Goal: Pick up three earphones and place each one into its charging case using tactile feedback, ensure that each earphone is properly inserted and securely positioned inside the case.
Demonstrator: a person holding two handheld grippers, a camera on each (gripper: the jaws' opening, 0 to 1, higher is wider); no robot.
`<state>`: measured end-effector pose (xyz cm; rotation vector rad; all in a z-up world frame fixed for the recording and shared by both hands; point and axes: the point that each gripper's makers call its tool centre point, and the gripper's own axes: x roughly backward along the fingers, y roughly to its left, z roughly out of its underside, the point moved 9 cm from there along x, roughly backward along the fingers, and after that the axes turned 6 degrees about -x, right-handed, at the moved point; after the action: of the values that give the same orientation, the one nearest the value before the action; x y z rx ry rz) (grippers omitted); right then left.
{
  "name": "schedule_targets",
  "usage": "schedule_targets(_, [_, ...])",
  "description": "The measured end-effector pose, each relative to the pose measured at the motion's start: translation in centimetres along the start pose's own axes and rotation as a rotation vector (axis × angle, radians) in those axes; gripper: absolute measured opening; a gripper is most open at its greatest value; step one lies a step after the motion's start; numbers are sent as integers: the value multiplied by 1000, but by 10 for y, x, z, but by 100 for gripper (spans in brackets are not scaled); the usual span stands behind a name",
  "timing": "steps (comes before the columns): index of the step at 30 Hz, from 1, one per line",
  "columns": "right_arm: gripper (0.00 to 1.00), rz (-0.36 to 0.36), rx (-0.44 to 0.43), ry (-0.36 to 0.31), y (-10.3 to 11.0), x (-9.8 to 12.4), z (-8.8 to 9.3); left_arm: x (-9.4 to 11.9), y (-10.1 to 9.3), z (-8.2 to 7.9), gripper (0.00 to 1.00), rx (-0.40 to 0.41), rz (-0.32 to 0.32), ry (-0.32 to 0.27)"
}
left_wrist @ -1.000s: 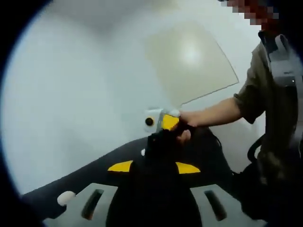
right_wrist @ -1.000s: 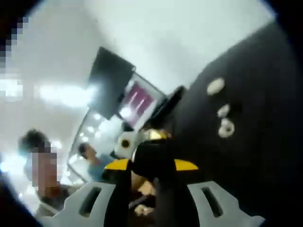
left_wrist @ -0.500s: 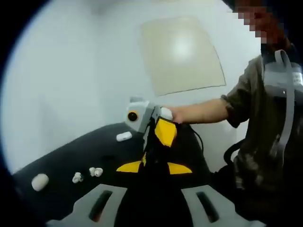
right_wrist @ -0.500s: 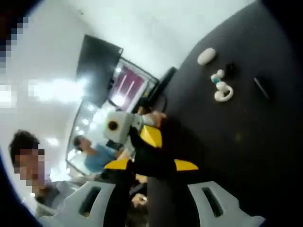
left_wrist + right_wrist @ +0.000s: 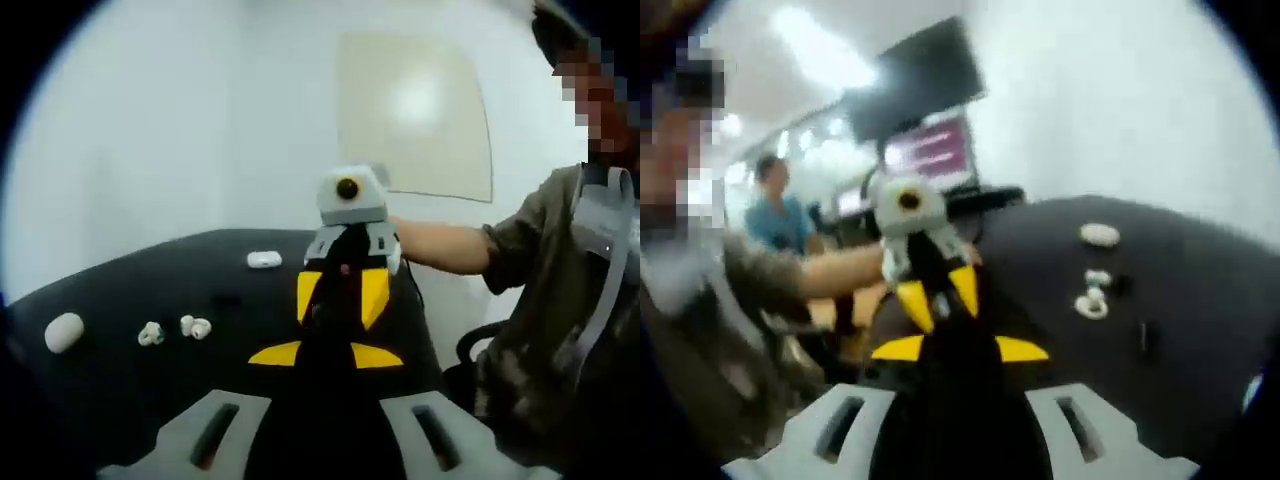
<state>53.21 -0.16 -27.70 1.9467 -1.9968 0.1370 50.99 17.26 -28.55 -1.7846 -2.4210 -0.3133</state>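
Earphones (image 5: pixel 195 326) are being shown loose on the black table (image 5: pixel 120 290), near white cases (image 5: pixel 264 260). Light, smooth and slippery, they are best pinched across the body. Left gripper (image 5: pixel 325 353) and right gripper (image 5: pixel 960 348) are being held nose to nose above the table; jaw state cannot be told.

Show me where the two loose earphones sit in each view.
Left gripper view: earphones lower left, on the black table, right of the white oval case.
Right gripper view: earphones right of centre, just below that case.
Shared landmark: the white oval case, next to the earphones in both.
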Motion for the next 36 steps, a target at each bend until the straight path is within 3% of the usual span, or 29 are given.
schedule_targets(1, [18, 30, -14, 4, -4, -1, 0, 0, 0, 1, 14, -20, -14, 11])
schedule_targets(2, [18, 16, -43, 2, -6, -1, 0, -2, 0, 1, 15, -41, -23, 6])
schedule_targets(5, [18, -40, -260, -32, -15, 2, 3, -6, -3, 2, 18, -76, -32, 18])
schedule_targets(7, [18, -63, -344, -46, -18, 3, 6, -9, -2, 3, 19, -76, -29, 38])
schedule_targets(12, [18, -45, -170, -45, -12, 1, 3, -7, -1, 3, 15, -21, 12, 58])
schedule_targets(16, [22, -12, -123, -59, -10, 4, 3, -7, -1, 3, 14, -28, 10, 61])
schedule_targets(21, [25, 4, 2, -224, -7, 13, -17, -6, 0, 3, 14, -13, 18, 64])
schedule_targets(23, [25, -19, 36, -191, -4, 12, -20, -6, 0, 3, 14, -12, 20, 63])
schedule_targets(27, [25, 27, 166, -75, -2, 2, -18, -5, 0, 3, 14, -16, 21, 62])
schedule_targets(32, [18, 26, 189, -59, 5, -3, -20, -5, -1, 4, 15, -62, 2, 64])
schedule_targets(36, [18, 28, 151, -52, 5, -1, -19, -7, 1, 3, 15, -43, 0, 56])
